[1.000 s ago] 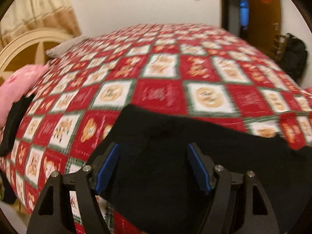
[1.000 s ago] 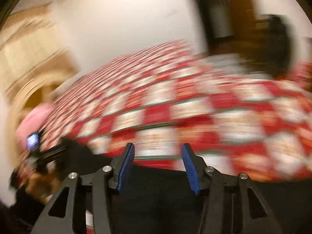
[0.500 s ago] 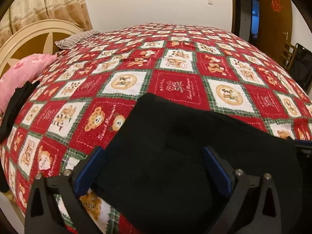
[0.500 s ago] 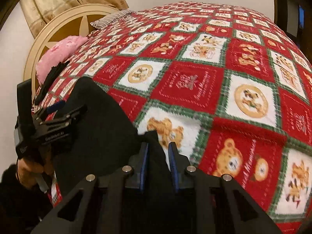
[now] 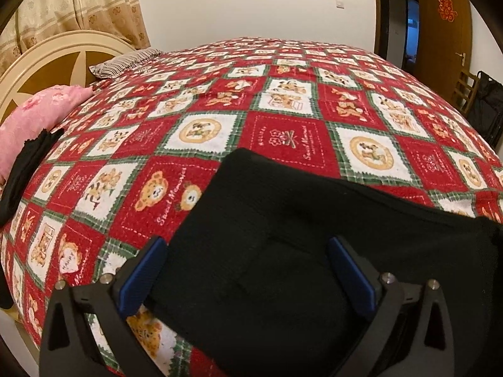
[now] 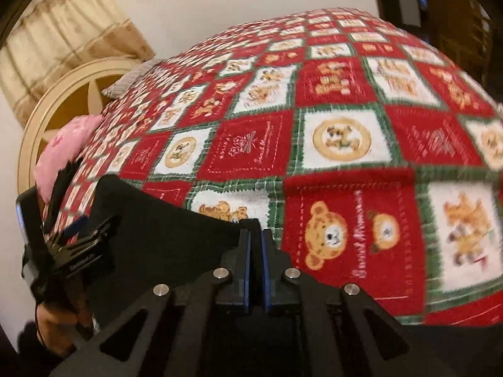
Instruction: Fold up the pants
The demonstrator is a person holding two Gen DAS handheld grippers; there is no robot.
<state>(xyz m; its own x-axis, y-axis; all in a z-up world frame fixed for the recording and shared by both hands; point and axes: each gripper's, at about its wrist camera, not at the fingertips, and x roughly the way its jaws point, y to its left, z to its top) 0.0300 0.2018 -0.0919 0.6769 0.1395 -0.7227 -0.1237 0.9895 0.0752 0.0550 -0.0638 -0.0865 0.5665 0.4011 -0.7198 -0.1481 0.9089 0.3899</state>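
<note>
Black pants (image 5: 283,220) lie folded on the near side of the red patchwork quilt (image 5: 283,110). My left gripper (image 5: 248,264) hovers over their left part, open wide, its blue pads (image 5: 147,270) clear of the cloth. In the right wrist view the pants (image 6: 151,220) stretch leftward from my right gripper (image 6: 255,245). Its jaws are closing to a thin slit, with the pants' far right edge pinched between the pads. The left gripper (image 6: 81,235) shows at the left there, held by a hand (image 6: 53,330).
A pink pillow (image 5: 37,119) with a dark garment (image 5: 25,169) draped on it lies at the left by the cream headboard (image 5: 63,50). A striped pillow (image 5: 125,62) lies farther back. A wooden door (image 5: 443,31) and a black bag (image 5: 487,103) stand to the right.
The left jaws spread wider over the pants. The right gripper swung down to the pants' right edge and its jaws closed on the cloth.
</note>
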